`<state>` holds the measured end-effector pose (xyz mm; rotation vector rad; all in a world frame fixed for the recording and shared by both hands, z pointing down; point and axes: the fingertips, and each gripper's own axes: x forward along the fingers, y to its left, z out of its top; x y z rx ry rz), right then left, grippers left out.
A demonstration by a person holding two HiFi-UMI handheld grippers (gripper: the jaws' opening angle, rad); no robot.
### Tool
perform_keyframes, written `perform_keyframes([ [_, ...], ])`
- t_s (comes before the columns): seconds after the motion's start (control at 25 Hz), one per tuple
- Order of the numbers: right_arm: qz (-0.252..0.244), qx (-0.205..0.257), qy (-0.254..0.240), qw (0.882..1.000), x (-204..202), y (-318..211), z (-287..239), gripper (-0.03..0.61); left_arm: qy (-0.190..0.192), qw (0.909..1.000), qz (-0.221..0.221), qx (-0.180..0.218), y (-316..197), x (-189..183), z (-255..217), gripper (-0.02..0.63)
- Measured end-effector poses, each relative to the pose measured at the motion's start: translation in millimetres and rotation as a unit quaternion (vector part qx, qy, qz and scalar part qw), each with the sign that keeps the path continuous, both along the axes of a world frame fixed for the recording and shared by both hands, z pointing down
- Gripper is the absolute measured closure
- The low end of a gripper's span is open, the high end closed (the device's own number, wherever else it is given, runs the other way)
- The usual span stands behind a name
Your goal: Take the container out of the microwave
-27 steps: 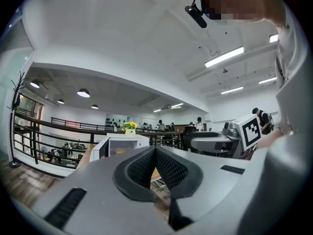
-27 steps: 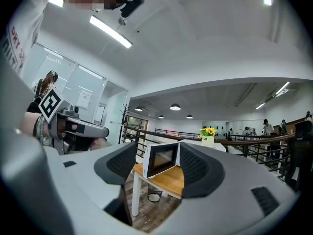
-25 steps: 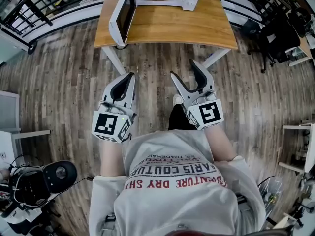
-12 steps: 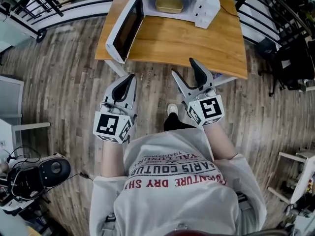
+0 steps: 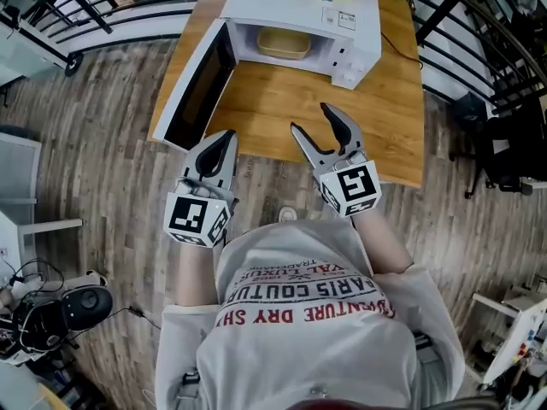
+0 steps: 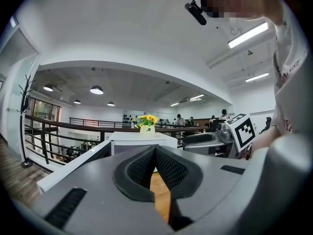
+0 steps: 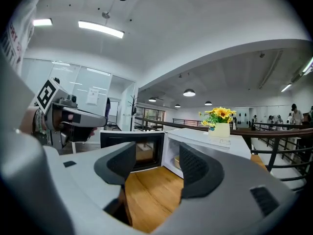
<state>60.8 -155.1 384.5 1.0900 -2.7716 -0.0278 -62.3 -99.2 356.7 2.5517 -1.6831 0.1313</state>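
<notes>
A white microwave (image 5: pixel 295 11) stands on the wooden table (image 5: pixel 273 96) with its door (image 5: pixel 192 92) swung open to the left. A tan container (image 5: pixel 284 43) sits inside the cavity. My left gripper (image 5: pixel 224 137) is shut and empty, at the table's near edge in front of the door. My right gripper (image 5: pixel 309 118) is open and empty, over the table's front part, short of the microwave. In the right gripper view the microwave (image 7: pixel 205 141), its dark door (image 7: pixel 132 148) and a sliver of the container (image 7: pixel 177 163) show beyond the open jaws (image 7: pixel 157 156).
A small pot of yellow flowers (image 7: pixel 220 119) sits on top of the microwave. Black railings (image 5: pixel 94 7) run behind the table on the left, with more at the right (image 5: pixel 479 49). Wood floor surrounds the table. The left gripper view looks over the microwave's top (image 6: pixel 142 137).
The person has stepped toward the table. Both grippers, over the floor before, now reach the table's near edge, and the microwave is closer. Jaw states are unchanged.
</notes>
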Motion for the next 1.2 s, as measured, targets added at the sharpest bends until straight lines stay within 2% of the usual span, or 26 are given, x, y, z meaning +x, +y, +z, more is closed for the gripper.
perform_keyframes([
  [0.16, 0.000, -0.023, 0.025, 0.999, 3.3, -32.7, 13.7, 0.301, 0.006, 0.9999, -0.003, -0.010, -26.3, 6.4, 3.5, 0.601],
  [0.48, 0.005, -0.066, 0.084, 0.994, -8.0, -85.2, 41.1, 0.301, -0.008, 0.9992, 0.032, -0.022, -73.1, 7.2, 9.3, 0.601],
  [0.76, -0.010, -0.114, 0.156, 0.981, -19.9, -114.6, 82.0, 0.301, 0.004, 0.9977, 0.064, -0.025, -107.0, 7.9, 18.2, 0.601],
  [0.92, -0.037, -0.124, 0.225, 0.966, -29.8, -129.9, 113.6, 0.301, -0.018, 0.9974, 0.066, -0.024, -115.6, 3.2, 30.4, 0.601],
  [1.04, -0.058, -0.125, 0.281, 0.950, -39.1, -145.2, 133.8, 0.301, -0.015, 0.9973, 0.064, -0.033, -121.3, -3.5, 39.5, 0.601],
  [1.2, -0.104, -0.132, 0.368, 0.914, -47.9, -160.8, 163.3, 0.301, -0.005, 0.9971, 0.060, -0.046, -130.1, -10.9, 47.8, 0.601],
])
